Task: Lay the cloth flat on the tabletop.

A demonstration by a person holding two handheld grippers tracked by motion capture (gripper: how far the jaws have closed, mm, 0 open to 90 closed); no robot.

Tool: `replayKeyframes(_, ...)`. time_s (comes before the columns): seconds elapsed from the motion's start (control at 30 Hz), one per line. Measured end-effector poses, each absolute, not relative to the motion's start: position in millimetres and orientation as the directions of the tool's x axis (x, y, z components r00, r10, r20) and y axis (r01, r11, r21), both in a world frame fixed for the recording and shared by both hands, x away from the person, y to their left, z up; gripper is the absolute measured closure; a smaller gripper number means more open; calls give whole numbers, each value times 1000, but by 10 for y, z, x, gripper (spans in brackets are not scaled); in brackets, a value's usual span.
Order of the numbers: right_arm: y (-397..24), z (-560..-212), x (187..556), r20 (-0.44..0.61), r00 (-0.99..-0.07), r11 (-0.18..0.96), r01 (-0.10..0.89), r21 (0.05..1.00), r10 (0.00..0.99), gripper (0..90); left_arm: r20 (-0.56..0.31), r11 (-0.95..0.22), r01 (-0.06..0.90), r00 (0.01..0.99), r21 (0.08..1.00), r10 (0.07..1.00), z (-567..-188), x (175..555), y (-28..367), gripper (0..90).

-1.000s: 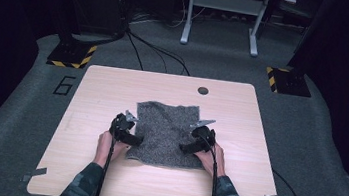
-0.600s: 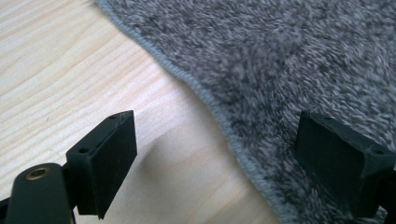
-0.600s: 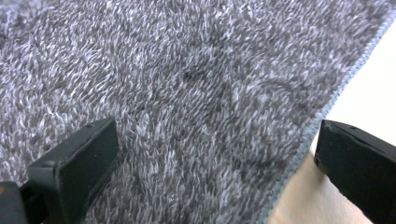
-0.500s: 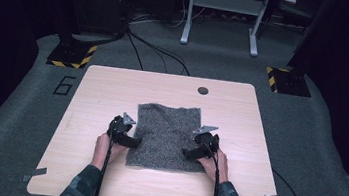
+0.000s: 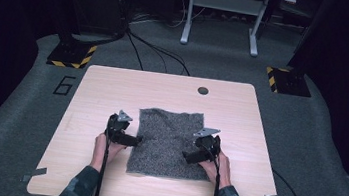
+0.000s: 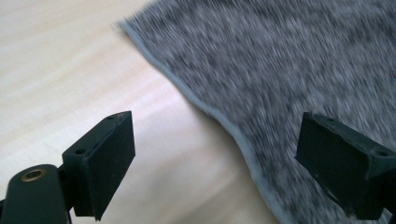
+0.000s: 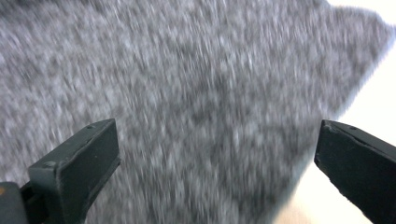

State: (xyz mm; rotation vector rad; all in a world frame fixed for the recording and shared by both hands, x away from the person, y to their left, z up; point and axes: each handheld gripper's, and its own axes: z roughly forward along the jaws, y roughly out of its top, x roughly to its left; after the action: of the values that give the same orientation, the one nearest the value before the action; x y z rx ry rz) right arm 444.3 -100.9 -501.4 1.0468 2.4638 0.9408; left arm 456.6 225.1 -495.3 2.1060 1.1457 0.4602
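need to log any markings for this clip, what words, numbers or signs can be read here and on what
"6" in dark paint on the grey floor, left of the wooden table.
Yellow-and-black hazard stripes on the two stand bases, a warning pattern, no words.
No print on the grey cloth.
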Motion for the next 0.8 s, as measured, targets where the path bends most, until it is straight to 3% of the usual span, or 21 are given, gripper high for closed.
replayKeyframes(0.27, -797, -5161, 4728, 4, -708, 553, 554, 622, 706, 0, 35, -410, 646, 510, 644, 860, -5122, 4789, 2138, 129)
replayKeyframes(0.8, -952, -5195, 4544, -4, -689, 546, 570, 614, 725, 0, 28, -408, 656, 508, 634, 861, -5160, 4656, 2140, 127)
